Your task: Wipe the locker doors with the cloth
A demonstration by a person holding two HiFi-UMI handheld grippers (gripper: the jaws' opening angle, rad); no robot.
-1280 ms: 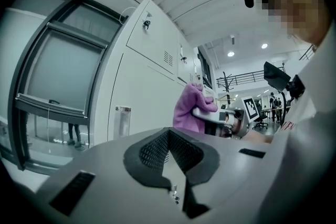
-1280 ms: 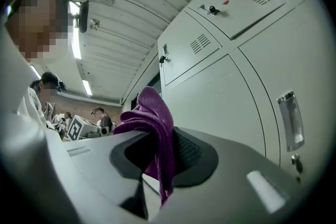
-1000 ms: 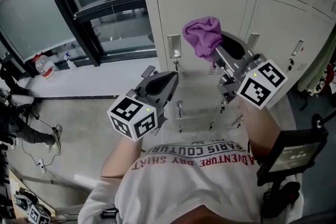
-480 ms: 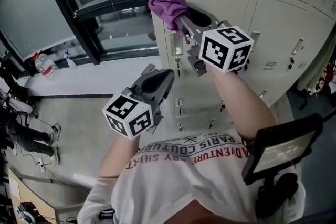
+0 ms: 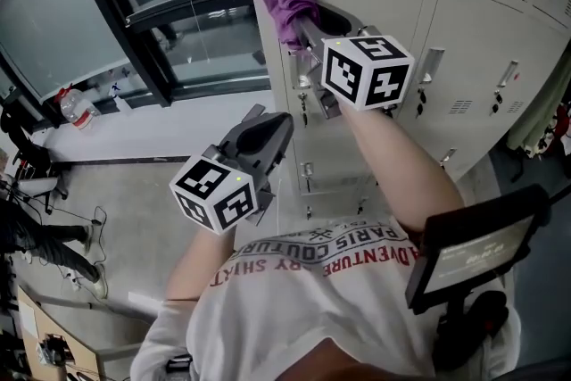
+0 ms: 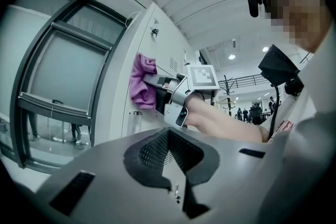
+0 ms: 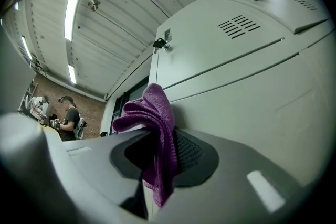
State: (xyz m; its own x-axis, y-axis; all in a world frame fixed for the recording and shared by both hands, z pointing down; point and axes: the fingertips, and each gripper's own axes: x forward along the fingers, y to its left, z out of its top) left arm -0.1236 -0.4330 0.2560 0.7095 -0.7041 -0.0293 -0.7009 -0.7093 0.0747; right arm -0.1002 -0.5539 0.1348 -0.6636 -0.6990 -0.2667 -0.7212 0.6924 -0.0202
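A purple cloth (image 5: 287,1) is bunched against the upper left corner of a cream locker door (image 5: 366,13). My right gripper (image 5: 308,24) is shut on the cloth and holds it to the door. In the right gripper view the cloth (image 7: 157,136) hangs between the jaws with the locker door (image 7: 262,97) just behind it. My left gripper (image 5: 275,131) hangs lower and to the left, away from the lockers, shut with nothing in it. From the left gripper view I see the cloth (image 6: 140,84) and the right gripper's marker cube (image 6: 202,76).
More locker doors (image 5: 486,58) with key handles (image 5: 425,76) run to the right. A dark-framed window (image 5: 134,4) stands left of the lockers. A black device on a stand (image 5: 468,254) sits at lower right. Cables and bottles lie on the floor at left.
My right gripper has carried the cloth up and to the left, from the middle of the door to its upper left corner. The left gripper has barely moved.
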